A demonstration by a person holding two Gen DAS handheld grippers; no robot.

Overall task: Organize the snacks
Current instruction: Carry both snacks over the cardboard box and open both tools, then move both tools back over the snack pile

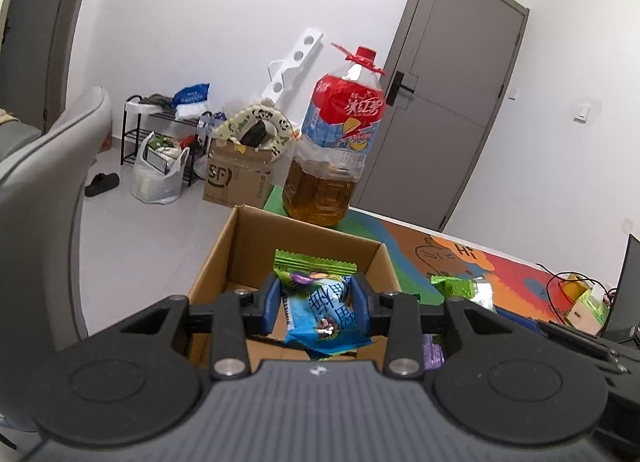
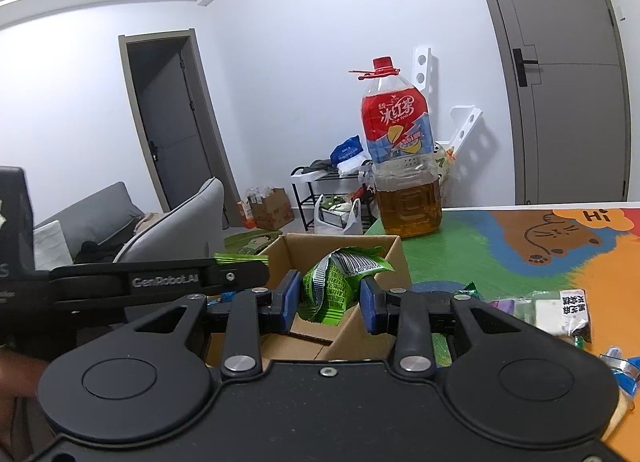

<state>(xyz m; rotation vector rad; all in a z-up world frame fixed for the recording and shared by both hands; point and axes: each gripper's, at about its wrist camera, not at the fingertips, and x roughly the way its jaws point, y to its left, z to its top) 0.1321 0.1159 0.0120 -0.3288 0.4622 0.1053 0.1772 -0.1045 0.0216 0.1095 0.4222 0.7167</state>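
Note:
My left gripper (image 1: pixel 316 298) is shut on a blue and green snack packet (image 1: pixel 320 314), held just above the open cardboard box (image 1: pixel 212 262). My right gripper (image 2: pixel 330 300) is shut on a crumpled green snack packet (image 2: pixel 328 286) over the same box (image 2: pixel 396 262), near its right side. The left gripper's finger (image 2: pixel 160 282) crosses the left of the right wrist view, a green packet edge (image 2: pixel 240 258) at its tip. In the left wrist view the right gripper's green packet (image 1: pixel 460 286) shows to the right of the box. The box floor is mostly hidden.
A large iced tea bottle (image 2: pixel 404 166) stands behind the box on the colourful table mat (image 2: pixel 520 246). Loose snack packets (image 2: pixel 560 310) lie on the mat at the right. A grey chair back (image 1: pixel 40 190) stands left of the table; beyond are boxes, bags and a rack.

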